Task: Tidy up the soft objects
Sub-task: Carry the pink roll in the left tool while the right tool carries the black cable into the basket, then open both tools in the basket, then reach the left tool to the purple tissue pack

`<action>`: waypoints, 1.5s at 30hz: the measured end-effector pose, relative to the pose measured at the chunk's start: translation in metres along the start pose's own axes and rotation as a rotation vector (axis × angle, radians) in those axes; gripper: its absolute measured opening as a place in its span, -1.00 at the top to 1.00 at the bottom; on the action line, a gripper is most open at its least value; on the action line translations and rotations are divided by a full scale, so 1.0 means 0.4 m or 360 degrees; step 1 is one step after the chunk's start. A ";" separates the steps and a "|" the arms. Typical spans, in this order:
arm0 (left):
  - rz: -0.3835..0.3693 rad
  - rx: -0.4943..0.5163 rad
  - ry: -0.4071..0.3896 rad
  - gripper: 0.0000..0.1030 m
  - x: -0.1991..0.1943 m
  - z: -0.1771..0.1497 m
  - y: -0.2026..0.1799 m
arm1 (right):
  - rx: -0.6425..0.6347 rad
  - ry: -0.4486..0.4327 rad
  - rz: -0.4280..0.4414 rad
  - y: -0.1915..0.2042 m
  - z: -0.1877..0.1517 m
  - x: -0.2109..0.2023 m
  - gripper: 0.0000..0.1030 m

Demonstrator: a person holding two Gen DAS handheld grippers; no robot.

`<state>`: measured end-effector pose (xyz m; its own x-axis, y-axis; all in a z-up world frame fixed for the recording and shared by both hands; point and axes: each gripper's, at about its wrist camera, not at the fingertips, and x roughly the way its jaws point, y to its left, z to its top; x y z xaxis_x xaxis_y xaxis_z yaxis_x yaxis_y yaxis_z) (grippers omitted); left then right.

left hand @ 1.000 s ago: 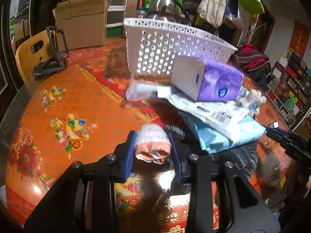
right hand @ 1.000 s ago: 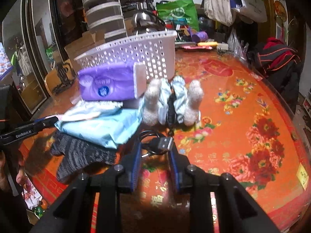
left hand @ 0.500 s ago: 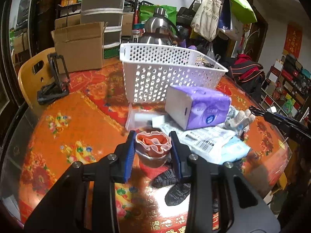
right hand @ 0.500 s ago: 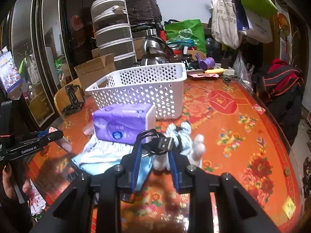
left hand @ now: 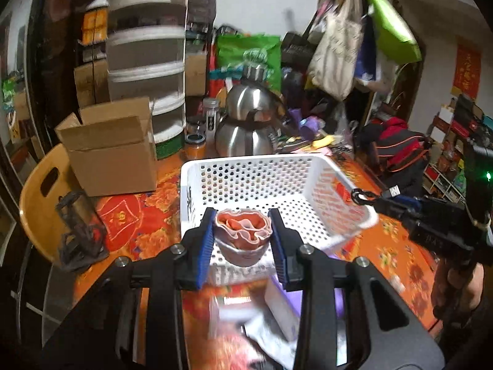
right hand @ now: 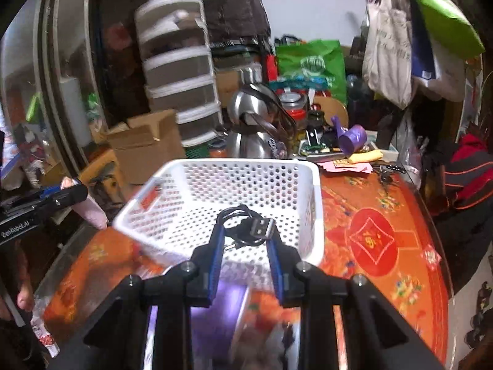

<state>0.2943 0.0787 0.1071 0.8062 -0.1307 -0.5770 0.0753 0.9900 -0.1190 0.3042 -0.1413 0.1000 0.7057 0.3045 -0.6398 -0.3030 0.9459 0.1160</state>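
Note:
My left gripper point(left hand: 242, 234) is shut on a rolled pink and grey sock point(left hand: 243, 231) and holds it above the near edge of the white perforated basket point(left hand: 262, 182). My right gripper point(right hand: 246, 240) is shut on a coiled black USB cable point(right hand: 246, 228) and holds it over the basket's near side point(right hand: 234, 191). From the left wrist view the right gripper with the cable point(left hand: 372, 199) shows at the basket's right rim. From the right wrist view the left gripper with the sock point(right hand: 80, 197) shows left of the basket. The purple tissue pack point(left hand: 286, 305) lies blurred below.
The basket stands on a round red and orange floral table point(right hand: 385, 240). Behind it are a steel kettle point(left hand: 249, 126), a cardboard box point(left hand: 111, 151), stacked drawers point(left hand: 148, 61) and clutter. A wooden chair point(left hand: 40, 197) with a black clamp stands at the left.
Both grippers have risen and moved forward from the pile of soft items to over the basket, the left still gripping the sock, the right still gripping the cable.

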 end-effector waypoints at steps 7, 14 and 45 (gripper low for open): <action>0.0038 -0.0079 0.0374 0.39 0.324 0.051 0.035 | 0.0000 0.0349 -0.0116 -0.044 0.040 0.251 0.50; 0.0121 -0.0096 0.0566 0.39 0.493 0.018 0.031 | -0.0078 0.0499 -0.0195 -0.026 0.016 0.340 0.50; 0.0138 0.0031 0.0119 -1.00 0.007 -0.158 0.001 | -0.0016 0.0018 -0.0116 -0.018 -0.151 -0.079 -0.57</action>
<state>0.2595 0.0752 0.0545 0.7641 -0.0472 -0.6433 0.0189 0.9985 -0.0509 0.2455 -0.1644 0.0735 0.7189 0.2337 -0.6547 -0.2575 0.9643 0.0615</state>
